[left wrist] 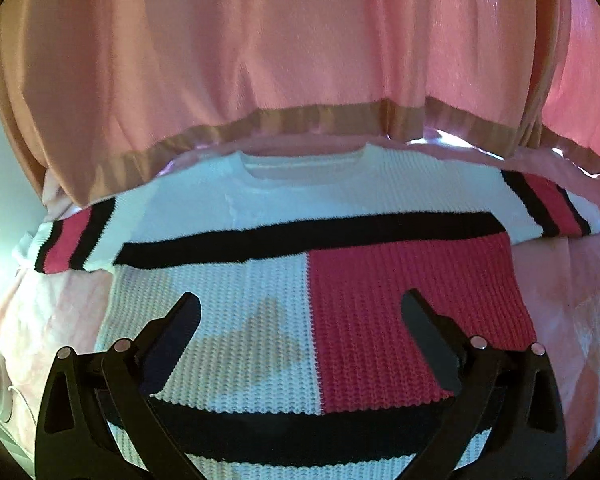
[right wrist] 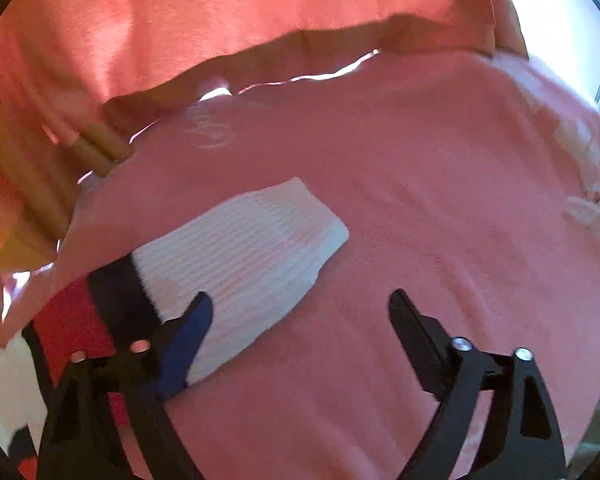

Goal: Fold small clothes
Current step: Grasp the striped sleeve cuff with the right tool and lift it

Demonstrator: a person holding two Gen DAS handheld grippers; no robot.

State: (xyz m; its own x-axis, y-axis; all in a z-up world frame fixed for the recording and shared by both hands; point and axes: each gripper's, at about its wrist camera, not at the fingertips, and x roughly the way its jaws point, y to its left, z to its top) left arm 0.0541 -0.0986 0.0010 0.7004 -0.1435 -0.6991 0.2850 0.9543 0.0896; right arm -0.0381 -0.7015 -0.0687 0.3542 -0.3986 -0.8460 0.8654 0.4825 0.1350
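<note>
Both jaws wide, left gripper (left wrist: pixel 300 312) over sweater (left wrist: pixel 340 300) body, right gripper (right wrist: pixel 300 308) beside its sleeve (right wrist: pixel 251 240).

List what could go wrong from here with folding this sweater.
1. The sweater lies on a loose pink cloth; the open right gripper, beside the sleeve, might pinch both.
2. The open left gripper hovers mid-body, away from any edge, so a grab there may bunch the knit.
3. The curtain hangs close behind the collar.
</note>
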